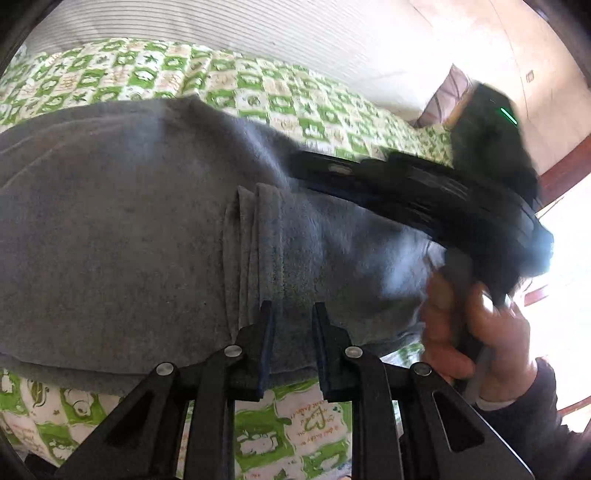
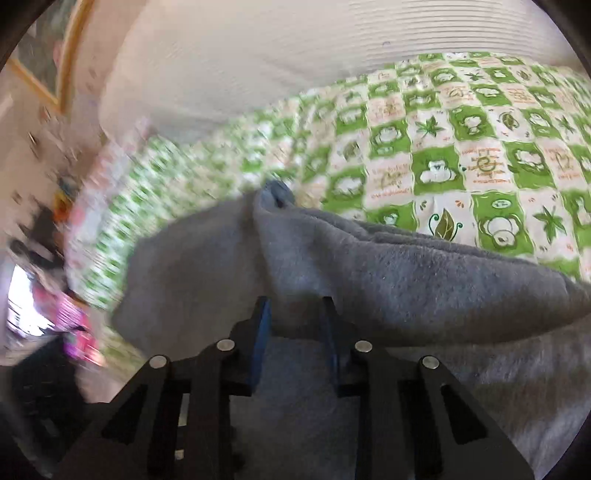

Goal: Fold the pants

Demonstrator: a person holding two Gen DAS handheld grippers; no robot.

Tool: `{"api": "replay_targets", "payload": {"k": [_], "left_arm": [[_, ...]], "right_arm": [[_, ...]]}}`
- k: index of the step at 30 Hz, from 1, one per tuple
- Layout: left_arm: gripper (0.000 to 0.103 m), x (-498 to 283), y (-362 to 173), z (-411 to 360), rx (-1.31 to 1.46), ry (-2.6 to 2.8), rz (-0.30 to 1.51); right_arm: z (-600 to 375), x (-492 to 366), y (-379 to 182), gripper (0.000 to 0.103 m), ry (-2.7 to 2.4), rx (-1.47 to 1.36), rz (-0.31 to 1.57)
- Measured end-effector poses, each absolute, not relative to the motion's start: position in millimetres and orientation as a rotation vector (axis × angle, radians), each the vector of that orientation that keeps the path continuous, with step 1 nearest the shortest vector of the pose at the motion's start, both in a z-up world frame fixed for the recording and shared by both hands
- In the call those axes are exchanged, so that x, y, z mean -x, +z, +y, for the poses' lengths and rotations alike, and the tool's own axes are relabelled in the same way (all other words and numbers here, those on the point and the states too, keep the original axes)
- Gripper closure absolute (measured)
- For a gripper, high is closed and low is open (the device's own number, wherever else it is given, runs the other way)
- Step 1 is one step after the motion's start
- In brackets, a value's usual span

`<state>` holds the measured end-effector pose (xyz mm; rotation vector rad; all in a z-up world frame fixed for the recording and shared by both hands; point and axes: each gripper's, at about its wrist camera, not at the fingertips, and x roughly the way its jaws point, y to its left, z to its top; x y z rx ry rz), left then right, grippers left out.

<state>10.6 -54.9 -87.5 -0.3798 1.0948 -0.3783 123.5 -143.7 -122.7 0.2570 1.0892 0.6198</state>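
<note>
Grey pants [image 1: 122, 236] lie on a bed with a green and white checked cover [image 1: 258, 96]. My left gripper [image 1: 293, 314] is at the near edge of the pants, jaws slightly apart with grey cloth between them, beside a ribbed cuff [image 1: 255, 236]. My right gripper [image 2: 295, 306] sits in a thick fold of the pants [image 2: 388, 273], jaws a little apart with cloth between them. In the left wrist view the right gripper's black body [image 1: 424, 195] crosses over the pants, held by a hand [image 1: 469, 325].
A striped white wall or headboard [image 1: 295, 29] runs behind the bed. A pillow [image 1: 443, 96] lies at the far right corner. Blurred room clutter and a pink object [image 2: 74, 325] show off the bed's left side in the right wrist view.
</note>
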Motion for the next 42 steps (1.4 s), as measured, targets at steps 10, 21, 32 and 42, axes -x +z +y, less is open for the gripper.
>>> {"api": "replay_targets", "payload": {"k": [10,21,32,42], "left_arm": [[0.082,-25.6,-56.3,-85.5,0.355,-0.469,1.033],[0.082,-15.6,-95.7,-56.8,0.472,-0.450,1.105],[0.079,39.7,-78.3,43.1,0.657,-0.245,0.988],[0.064,93.5,-94.5,134.4,0.905,-0.045,0.877]], "right_arm": [[-240.5,-58.5,-56.1,0.074,0.541,-0.146,1.040],[-267.2,-13.6,-89.9,0.074,0.478,-0.115,1.209],[-148.6,-52.1,-49.3,0.073,0.718,-0.050,1.107],[-27.9,-72.2,-63.7,0.064,0.917,0.054,1.153]]}}
